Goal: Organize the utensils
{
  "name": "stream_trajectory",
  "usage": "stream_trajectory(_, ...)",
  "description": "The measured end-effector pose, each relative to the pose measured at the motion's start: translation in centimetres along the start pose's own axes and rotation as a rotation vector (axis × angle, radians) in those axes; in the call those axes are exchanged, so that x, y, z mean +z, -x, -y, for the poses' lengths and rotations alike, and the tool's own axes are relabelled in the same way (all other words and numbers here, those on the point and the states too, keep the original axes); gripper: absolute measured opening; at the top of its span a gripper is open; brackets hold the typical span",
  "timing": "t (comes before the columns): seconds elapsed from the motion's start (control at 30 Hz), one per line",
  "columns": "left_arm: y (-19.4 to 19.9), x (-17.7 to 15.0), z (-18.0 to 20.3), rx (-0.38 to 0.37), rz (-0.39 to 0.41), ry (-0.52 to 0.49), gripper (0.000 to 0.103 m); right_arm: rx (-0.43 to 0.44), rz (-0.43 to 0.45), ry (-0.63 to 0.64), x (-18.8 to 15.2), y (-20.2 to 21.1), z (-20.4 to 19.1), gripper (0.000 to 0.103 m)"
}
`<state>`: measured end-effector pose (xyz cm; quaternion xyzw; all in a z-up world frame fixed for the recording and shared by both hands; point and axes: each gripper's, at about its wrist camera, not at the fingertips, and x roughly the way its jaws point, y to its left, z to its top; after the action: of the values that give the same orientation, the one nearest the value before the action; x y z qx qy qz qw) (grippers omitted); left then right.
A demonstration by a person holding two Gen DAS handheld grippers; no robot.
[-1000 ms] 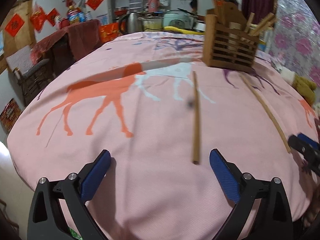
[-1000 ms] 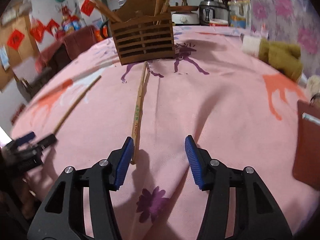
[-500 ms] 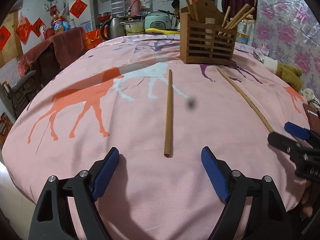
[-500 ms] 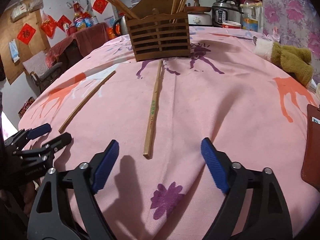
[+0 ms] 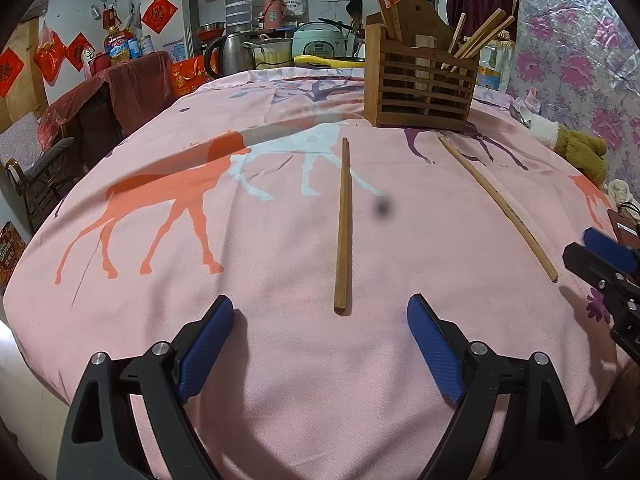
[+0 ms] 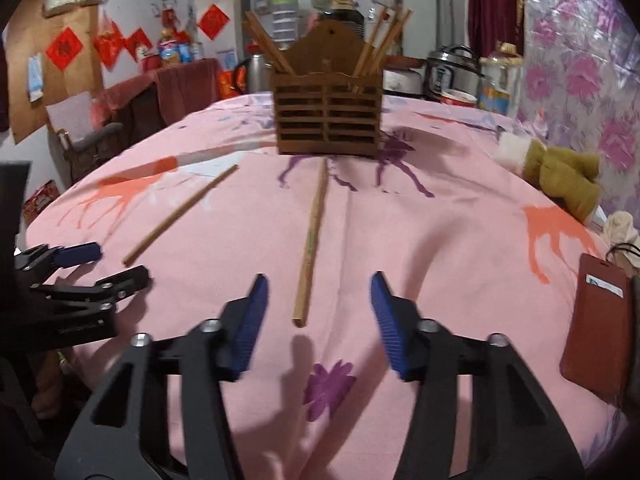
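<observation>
A dark brown chopstick [image 5: 343,224] lies lengthwise on the pink cloth, and its near end sits between the tips of my left gripper [image 5: 320,312]. That gripper's jaws are wide and opening, with the pads clear of the stick. A paler chopstick [image 6: 312,240] points at the wooden slatted holder [image 6: 326,120], which stands upright with several chopsticks in it. My right gripper [image 6: 318,284] straddles the paler stick's near end; its jaws are closing and the pads are not touching it. Each gripper shows in the other's view: the right gripper [image 5: 600,256] and the left gripper [image 6: 80,268].
A brown wallet-like case [image 6: 592,320] lies at the table's right edge, with an olive plush toy [image 6: 560,180] beyond it. A kettle [image 5: 230,54] and a rice cooker [image 5: 318,42] stand behind the table. A chair [image 6: 88,136] stands off the left side.
Both views have swung so that each chopstick now lies centred between its gripper's jaws. The right jaws widened half a second ago and have now narrowed. The left jaws stayed wide.
</observation>
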<state>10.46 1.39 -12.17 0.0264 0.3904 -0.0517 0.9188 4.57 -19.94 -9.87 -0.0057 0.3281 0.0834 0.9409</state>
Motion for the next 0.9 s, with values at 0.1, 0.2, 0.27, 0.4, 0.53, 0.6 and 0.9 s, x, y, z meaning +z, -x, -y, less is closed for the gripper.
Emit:
stream_trajectory(0.1, 0.0, 0.0, 0.0, -0.001, -0.002, 0.0, 0.087, 0.033, -0.027, -0.008, 0.0, -0.5, 0.1, 0.029)
stream_trajectory(0.2, 0.1, 0.0, 0.1, -0.016, -0.001, -0.003, 0.079, 0.06, -0.057, -0.01, -0.2, -1.1, 0.1, 0.029)
stream_trajectory(0.27, 0.2, 0.1, 0.5, -0.038, 0.0, -0.016, 0.067, 0.071, -0.089, -0.011, -0.4, -1.8, 0.0, 0.028)
stream_trajectory(0.4, 0.2, 0.3, 1.4, -0.071, 0.008, -0.054, 0.036, 0.056, -0.093, -0.028, -0.5, -2.0, 0.2, 0.007)
stream_trajectory(0.53, -0.1, 0.6, 0.8, -0.098, 0.005, -0.026, 0.013, 0.054, -0.089, -0.029, -0.4, -1.9, 0.2, 0.007)
stream_trajectory(0.6, 0.0, 0.7, 0.5, -0.129, -0.005, -0.011, 0.006, 0.052, -0.082, -0.036, -0.4, -1.7, 0.4, 0.007)
stream_trajectory(0.9, 3.7, 2.0, 2.1, -0.142, 0.063, -0.048, 0.006, 0.04, 0.039, -0.047, 1.3, 1.5, 0.9, 0.007)
